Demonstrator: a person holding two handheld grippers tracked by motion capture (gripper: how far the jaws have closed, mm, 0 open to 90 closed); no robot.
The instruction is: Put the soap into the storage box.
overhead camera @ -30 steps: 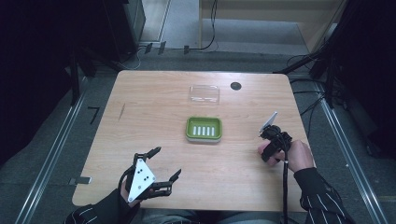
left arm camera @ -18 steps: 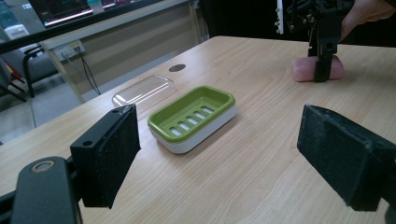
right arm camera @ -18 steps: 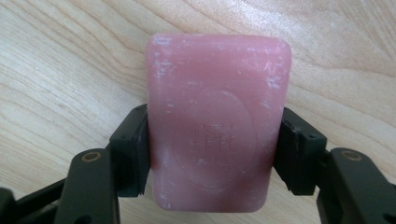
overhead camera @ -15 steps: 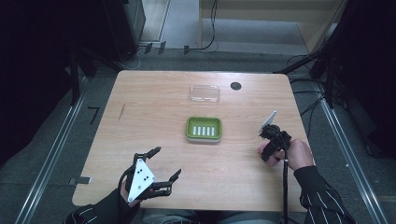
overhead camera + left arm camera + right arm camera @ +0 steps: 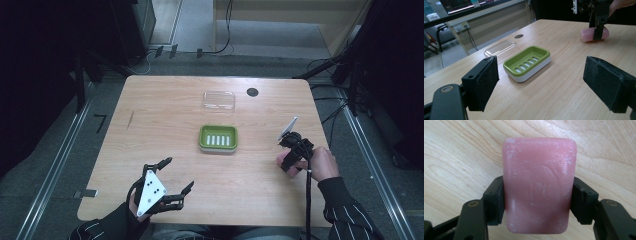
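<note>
Right gripper [image 5: 537,202] clamped on the pink soap [image 5: 539,185], one jaw pressed against each long side, pads flush with the bar. Soap lying flat on the table [image 5: 165,125], stamped face up, wood grain visible all round it. Seen from above, right gripper [image 5: 290,155] near the table's right edge, pointing down onto the soap [image 5: 286,161], hand [image 5: 320,162] behind it and a black cable trailing back over the striped sleeve [image 5: 347,210]. In the left gripper view, same soap [image 5: 591,35] resting on the wood at far right, gripped from above.

Left gripper [image 5: 167,180] low at the front left of the table, jaws spread wide, nothing between them. In its own view, left gripper [image 5: 541,82] with two black pads [image 5: 484,82] well apart, bare table between.

Green soap dish [image 5: 218,138] near the table's middle, well apart from both grippers, left of the soap. Slotted inside, white base under the green tray [image 5: 527,62], nothing lying in it. Clear lid [image 5: 219,100] just beyond the dish, flat on the table, apart from it. Small dark round hole [image 5: 252,92] close to the lid's right, near the far edge.
</note>
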